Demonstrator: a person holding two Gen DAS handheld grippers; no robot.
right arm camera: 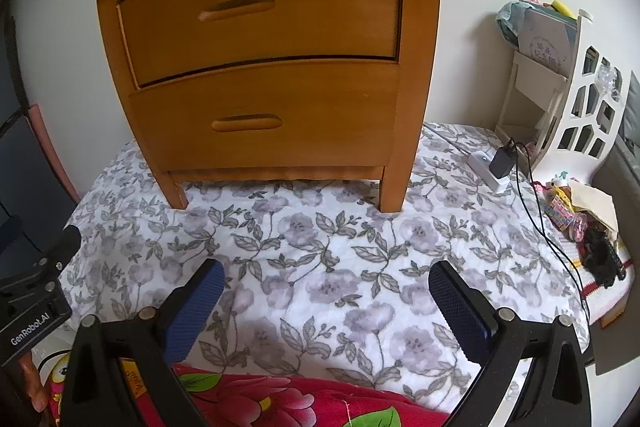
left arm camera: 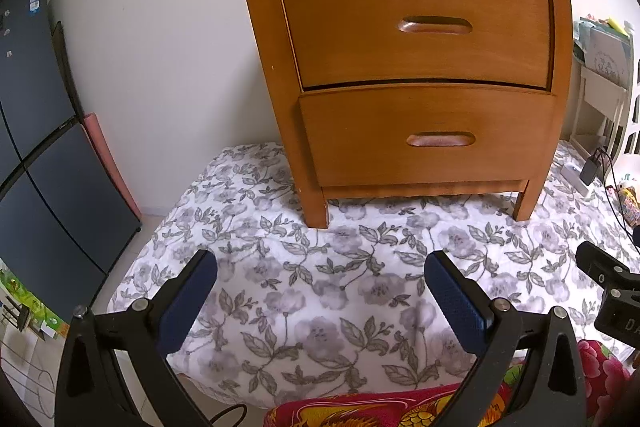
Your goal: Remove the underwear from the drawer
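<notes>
A wooden nightstand (left arm camera: pixel 272 75) (right arm camera: pixel 416 27) stands on a floral bedsheet (left arm camera: pixel 320 287) (right arm camera: pixel 320 247). Its upper drawer (left arm camera: pixel 416 31) (right arm camera: pixel 260 11) and lower drawer (left arm camera: pixel 428 139) (right arm camera: pixel 260 119) are both pushed in, each with a slot handle. No underwear shows. My left gripper (left arm camera: pixel 320 267) hangs open over the sheet, well short of the nightstand. My right gripper (right arm camera: pixel 326 279) is open too, with nothing between its blue pads (right arm camera: pixel 460 311). The other gripper's black body shows at the right edge (left arm camera: pixel 612 287) of the left wrist view and at the left edge (right arm camera: pixel 36 291) of the right wrist view.
A dark cabinet (left arm camera: pixel 36 155) stands left of the bed. A white shelf (right arm camera: pixel 560 99) with papers stands at the right. A charger and cable (right arm camera: pixel 504 159) and a heap of small items (right arm camera: pixel 584 219) lie on the sheet's right side. A red floral blanket (right arm camera: pixel 260 403) covers the near edge.
</notes>
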